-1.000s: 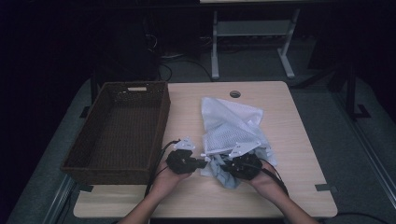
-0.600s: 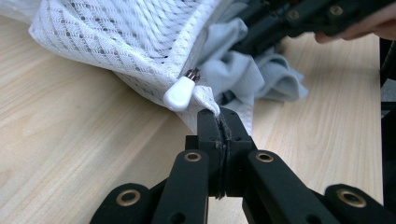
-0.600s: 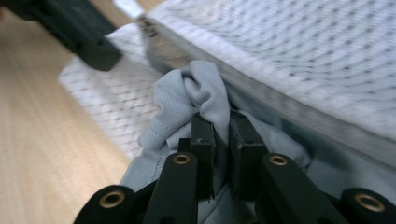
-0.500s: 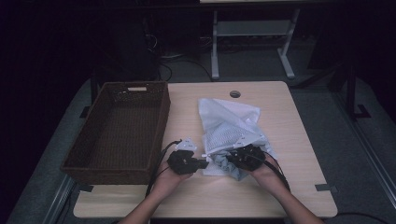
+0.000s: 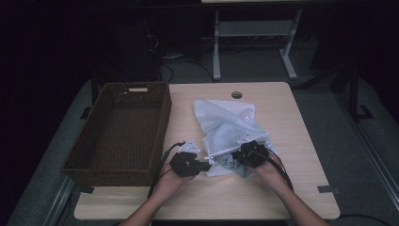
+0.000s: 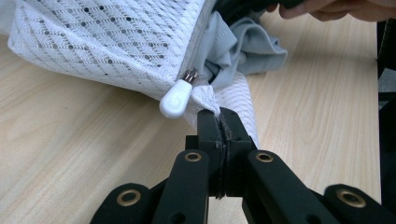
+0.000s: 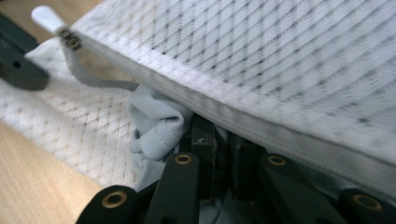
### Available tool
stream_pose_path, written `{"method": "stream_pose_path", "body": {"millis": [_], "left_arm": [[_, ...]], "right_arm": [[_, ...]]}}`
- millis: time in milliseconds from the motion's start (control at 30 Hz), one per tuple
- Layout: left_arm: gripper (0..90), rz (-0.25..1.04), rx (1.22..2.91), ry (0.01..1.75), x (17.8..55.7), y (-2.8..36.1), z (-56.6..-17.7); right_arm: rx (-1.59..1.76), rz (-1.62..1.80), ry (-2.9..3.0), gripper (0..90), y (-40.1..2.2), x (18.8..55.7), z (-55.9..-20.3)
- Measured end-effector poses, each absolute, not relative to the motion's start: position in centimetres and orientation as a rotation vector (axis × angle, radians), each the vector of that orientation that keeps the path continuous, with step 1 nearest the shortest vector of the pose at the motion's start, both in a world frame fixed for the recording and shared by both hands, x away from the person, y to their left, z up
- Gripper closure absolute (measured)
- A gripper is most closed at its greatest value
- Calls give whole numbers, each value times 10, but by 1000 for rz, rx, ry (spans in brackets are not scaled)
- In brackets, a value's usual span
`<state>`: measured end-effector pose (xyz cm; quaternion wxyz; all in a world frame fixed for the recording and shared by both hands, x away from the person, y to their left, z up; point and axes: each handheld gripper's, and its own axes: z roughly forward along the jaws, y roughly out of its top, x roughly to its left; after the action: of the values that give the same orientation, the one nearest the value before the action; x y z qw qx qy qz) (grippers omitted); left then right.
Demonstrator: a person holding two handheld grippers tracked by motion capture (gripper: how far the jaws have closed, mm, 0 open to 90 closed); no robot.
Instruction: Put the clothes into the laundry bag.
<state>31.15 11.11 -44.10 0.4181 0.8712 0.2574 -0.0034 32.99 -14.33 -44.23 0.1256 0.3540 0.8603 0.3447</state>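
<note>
A white mesh bag point(image 5: 226, 125) lies on the wooden table point(image 5: 282, 188), its zippered mouth toward me. My left gripper point(image 5: 207, 165) is shut on the bag's edge at the end of the zip, right beside the white zipper pull point(image 6: 176, 95); the pinch shows in the left gripper view point(image 6: 219, 116). A grey garment point(image 6: 247, 42) bulges out of the mouth. My right gripper point(image 5: 237, 157) sits at that mouth under the upper mesh layer point(image 7: 280, 60), its jaws point(image 7: 222, 130) shut on the grey garment point(image 7: 156, 126).
A dark brown wicker basket point(image 5: 162, 122) stands on the table's left side, close to my left hand. A round cable hole point(image 5: 236, 94) sits at the far edge. Desk legs and cables point(image 5: 216, 52) stand on the floor beyond.
My right gripper has moved away from me into the bag's mouth, carrying the grey garment, so less of it lies on the table. The left gripper has stayed put.
</note>
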Motion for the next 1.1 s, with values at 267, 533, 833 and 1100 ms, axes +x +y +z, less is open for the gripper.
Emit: {"method": "stream_pose_path", "body": {"millis": [267,533,833,1100], "left_arm": [[888,-22,2206,644,313,108,-443],[889,-45,2230,628,312,105,-445],[888,-52,2239,632,314,107,-447],[886,-48,2221,648,315,109,-446]], "right_arm": [[1049,1007,2466,819,-140,340,-439],[1081,1021,2389,822,-134,359,-431],[1091,1062,2367,802,-125,370,-437],[1024,1171,2486,562,-148,346,-425]]}}
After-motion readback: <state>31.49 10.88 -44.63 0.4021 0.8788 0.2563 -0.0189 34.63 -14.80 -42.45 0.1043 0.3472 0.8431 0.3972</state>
